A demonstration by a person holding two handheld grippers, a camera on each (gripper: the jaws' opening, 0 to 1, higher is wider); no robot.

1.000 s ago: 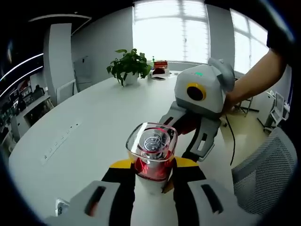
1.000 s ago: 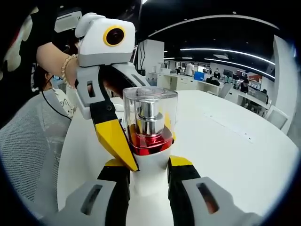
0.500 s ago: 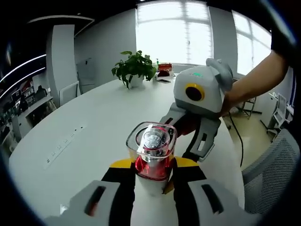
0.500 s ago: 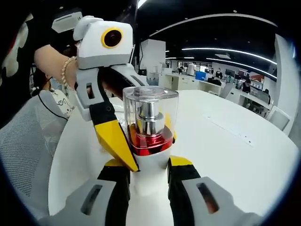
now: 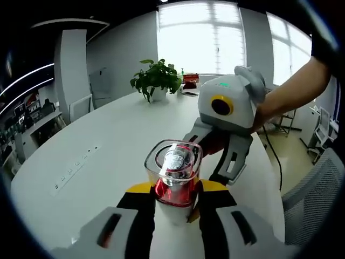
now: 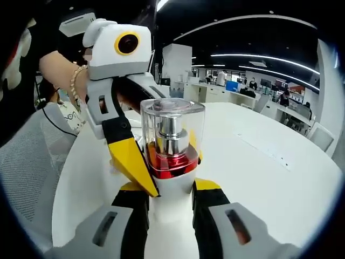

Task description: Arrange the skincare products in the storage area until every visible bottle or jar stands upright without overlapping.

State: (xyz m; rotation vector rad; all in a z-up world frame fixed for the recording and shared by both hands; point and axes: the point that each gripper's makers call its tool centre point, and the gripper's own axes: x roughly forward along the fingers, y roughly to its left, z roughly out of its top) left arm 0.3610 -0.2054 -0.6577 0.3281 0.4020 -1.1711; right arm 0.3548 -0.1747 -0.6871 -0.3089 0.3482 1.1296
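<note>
Both grippers — jaws on bottle (image 5: 173,178)

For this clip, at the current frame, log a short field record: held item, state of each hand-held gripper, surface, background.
held item: skincare bottle, white body, red band, clear cap over a silver pump
orientation: upright in the right gripper view
left hand-held gripper: shut on the bottle below the red band
right hand-held gripper: shut on the bottle's white body
grip: both at once, from opposite sides
surface: white table; whether the bottle touches it cannot be told
background: potted plant at the table's far end, mesh chair beside the table
</note>
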